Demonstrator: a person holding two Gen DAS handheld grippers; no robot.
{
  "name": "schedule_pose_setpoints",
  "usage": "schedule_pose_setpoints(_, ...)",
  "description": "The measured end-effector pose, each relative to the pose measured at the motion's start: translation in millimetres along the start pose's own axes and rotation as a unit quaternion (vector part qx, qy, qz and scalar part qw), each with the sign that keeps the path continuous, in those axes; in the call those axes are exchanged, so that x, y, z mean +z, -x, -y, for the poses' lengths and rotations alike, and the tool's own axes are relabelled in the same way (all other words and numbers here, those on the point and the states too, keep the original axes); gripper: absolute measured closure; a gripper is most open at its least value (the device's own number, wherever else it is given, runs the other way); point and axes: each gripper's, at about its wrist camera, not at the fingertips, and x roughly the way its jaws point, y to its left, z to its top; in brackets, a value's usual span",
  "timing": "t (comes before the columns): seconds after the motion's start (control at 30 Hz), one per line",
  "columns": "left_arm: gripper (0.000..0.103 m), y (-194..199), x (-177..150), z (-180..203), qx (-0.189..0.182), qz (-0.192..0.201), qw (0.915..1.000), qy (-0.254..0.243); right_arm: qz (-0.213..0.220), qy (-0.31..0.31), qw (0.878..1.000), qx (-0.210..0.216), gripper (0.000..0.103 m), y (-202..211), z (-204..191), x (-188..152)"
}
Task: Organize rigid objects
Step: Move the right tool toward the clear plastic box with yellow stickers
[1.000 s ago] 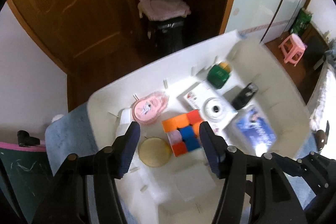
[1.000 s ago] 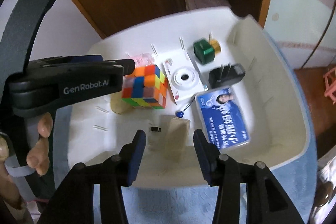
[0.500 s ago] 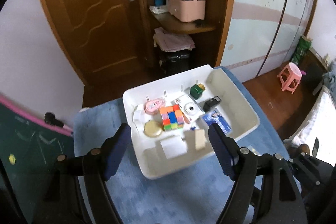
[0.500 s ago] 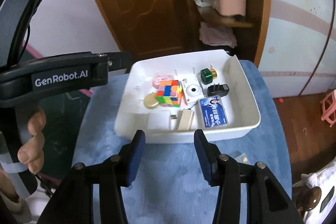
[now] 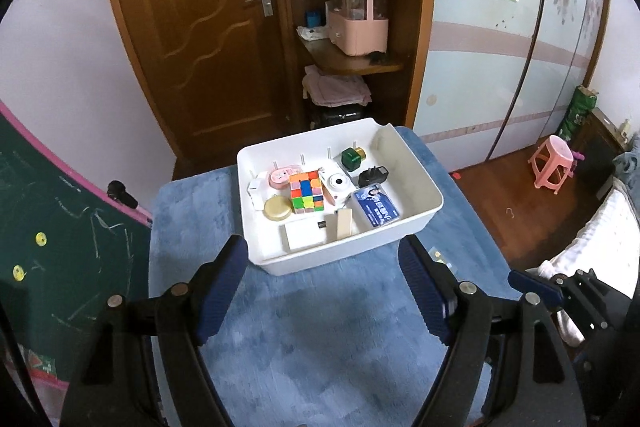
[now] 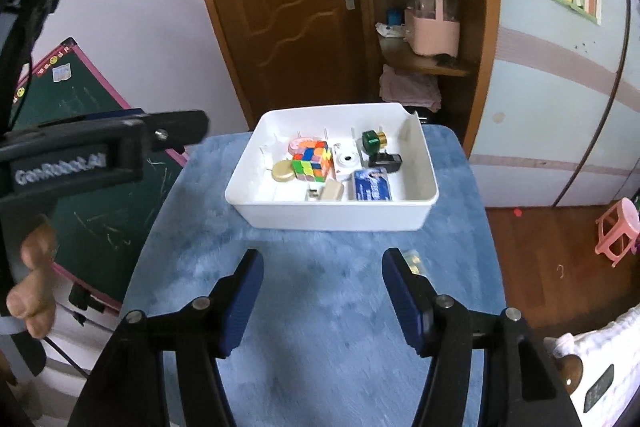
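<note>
White bin (image 5: 420, 223) of small objects well ahead of both tools, left tool (image 5: 322, 291) spread empty, right tool (image 6: 322, 301) opening, empty

A white plastic bin (image 5: 416, 223) sat on a blue fuzzy mat (image 5: 320, 327), its rim level. Inside, a multicoloured puzzle cube (image 5: 306, 193) stood near the middle, with a round gold tin (image 5: 277, 208) touching its left side and a pink oval case (image 5: 283, 174) behind it. A white camera (image 5: 337, 185) lay right of the cube. A green bottle with a gold cap (image 5: 352, 157) stood by the far wall, a black plug (image 5: 373, 176) beside it. A blue card case (image 5: 377, 211), a beige block (image 5: 343, 223) and a white flat box (image 5: 305, 237) lay along the near wall.
</note>
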Motion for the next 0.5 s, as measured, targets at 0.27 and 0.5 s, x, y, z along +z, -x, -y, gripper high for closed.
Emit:
schedule_pose_setpoints(0.27,0.020,1.1,-39.0,10.2,0.012,-0.012,0.9998,0.007,-0.022,0.004,1.000,-0.016,0.040,2.0,23.7,-33.8)
schedule_pose_setpoints(0.5,0.020,-42.2,-89.2,15.5,0.000,-0.077,0.9963,0.038,-0.046,-0.014,0.998,-0.037,0.037,-27.9,48.0,-49.3)
